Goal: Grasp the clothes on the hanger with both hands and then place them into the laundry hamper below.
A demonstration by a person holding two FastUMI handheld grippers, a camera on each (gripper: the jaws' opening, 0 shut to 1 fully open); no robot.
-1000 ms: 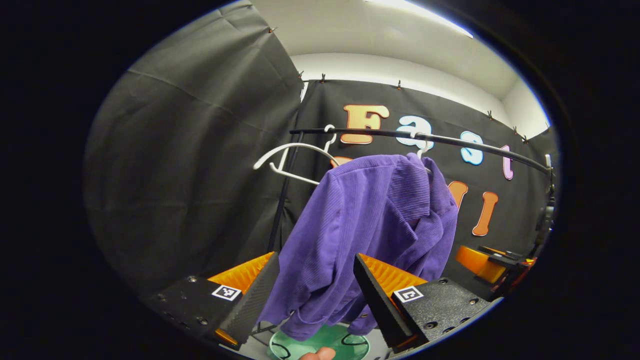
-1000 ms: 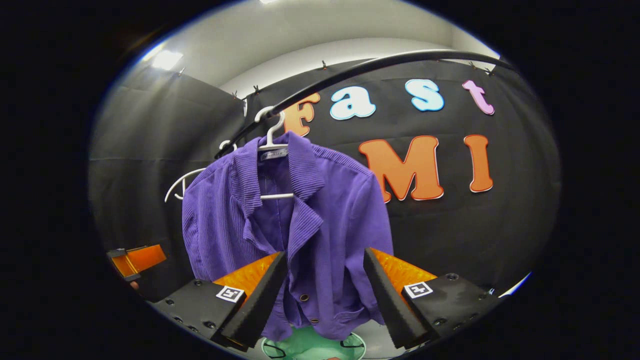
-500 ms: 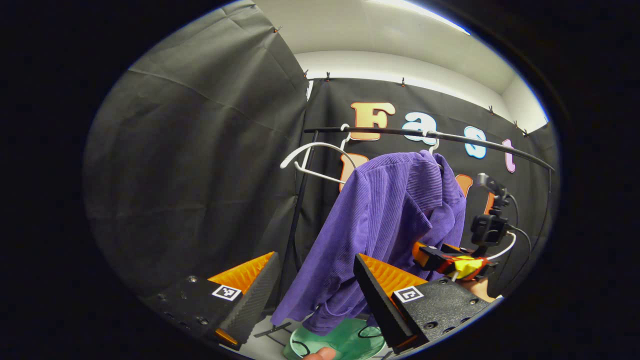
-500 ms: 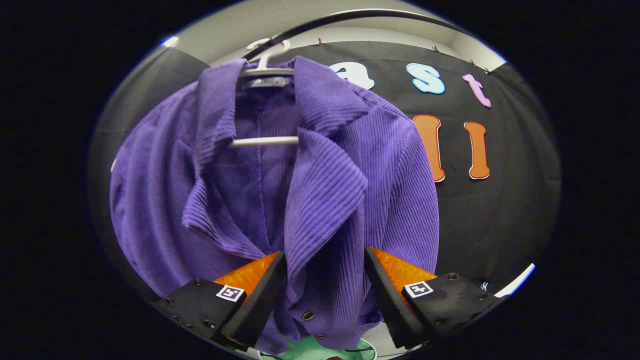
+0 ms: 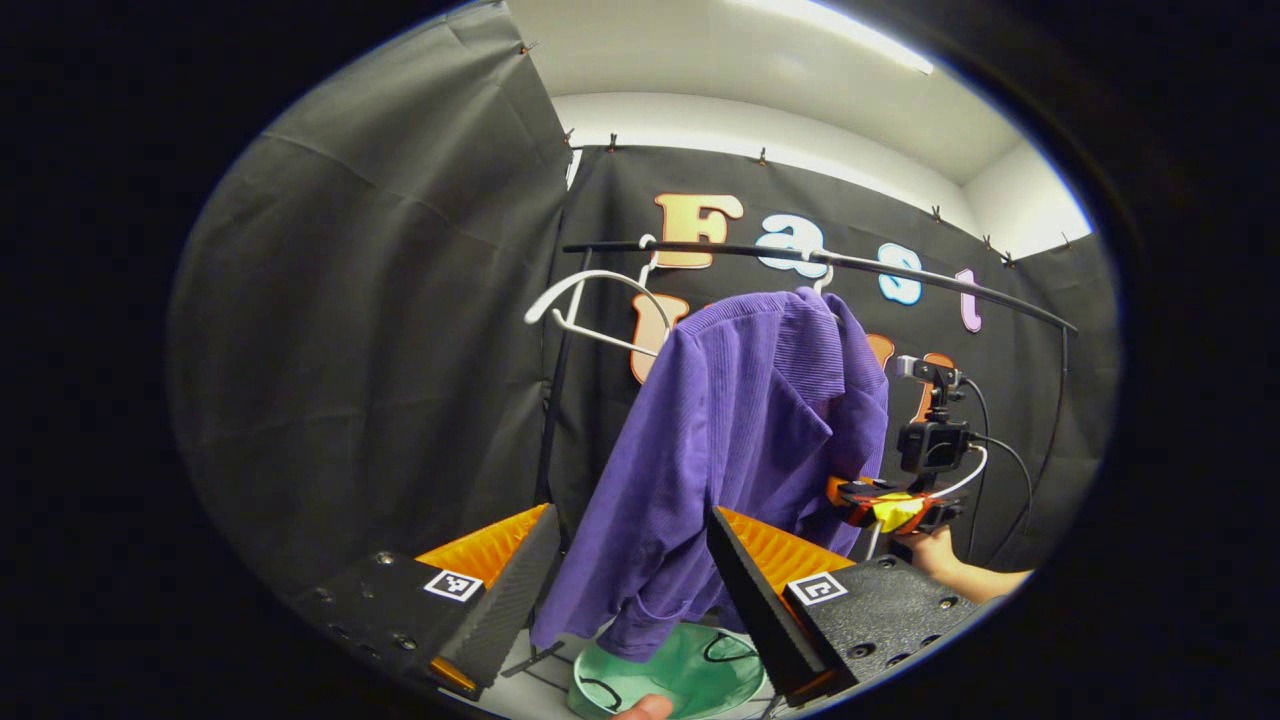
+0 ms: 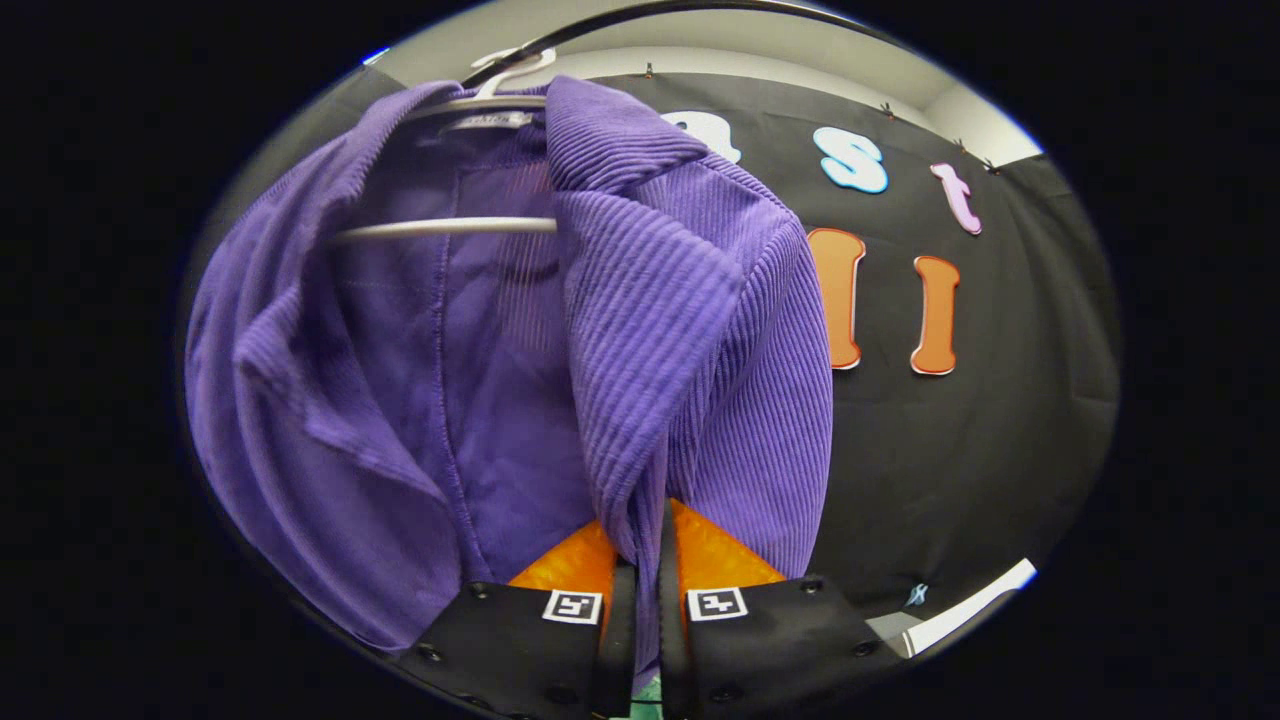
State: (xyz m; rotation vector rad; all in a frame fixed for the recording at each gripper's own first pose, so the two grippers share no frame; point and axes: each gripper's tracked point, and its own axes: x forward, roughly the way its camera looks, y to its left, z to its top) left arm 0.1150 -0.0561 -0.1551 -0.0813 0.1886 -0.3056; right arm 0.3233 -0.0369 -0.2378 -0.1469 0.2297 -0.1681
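Now, in the left gripper view, we see our left gripper [image 5: 620, 590] at the bottom of the frame with its fingers spread wide and nothing between them; the purple corduroy jacket [image 5: 740, 440] hangs beyond the gap, apart from both fingers. The jacket sits at the centre of the frame on a white hanger [image 5: 818, 282] hooked over the black rail [image 5: 900, 272], which runs across the upper middle. An empty white hanger [image 5: 590, 300] hangs from the same rail to the upper left of the jacket. Below the jacket's hem, at the bottom centre, we see the green laundry hamper [image 5: 670, 675], its rim showing between our fingers. At the right of the frame the right gripper [image 5: 850, 492] reaches into the jacket's front edge, with a hand [image 5: 935, 550] holding it from below and a small camera mounted above it. In the right gripper view, our fingers [image 6: 690, 540] are clenched at the bottom centre of the frame, both pressing on a fold of the jacket's front panel [image 6: 640, 400], which rises straight up out of the pinch. The jacket spreads across the left and centre of this frame, its collar open, and the hanger's crossbar [image 6: 440, 229] shows inside it at the upper left. The rail [image 6: 640, 12] arcs along the very top.
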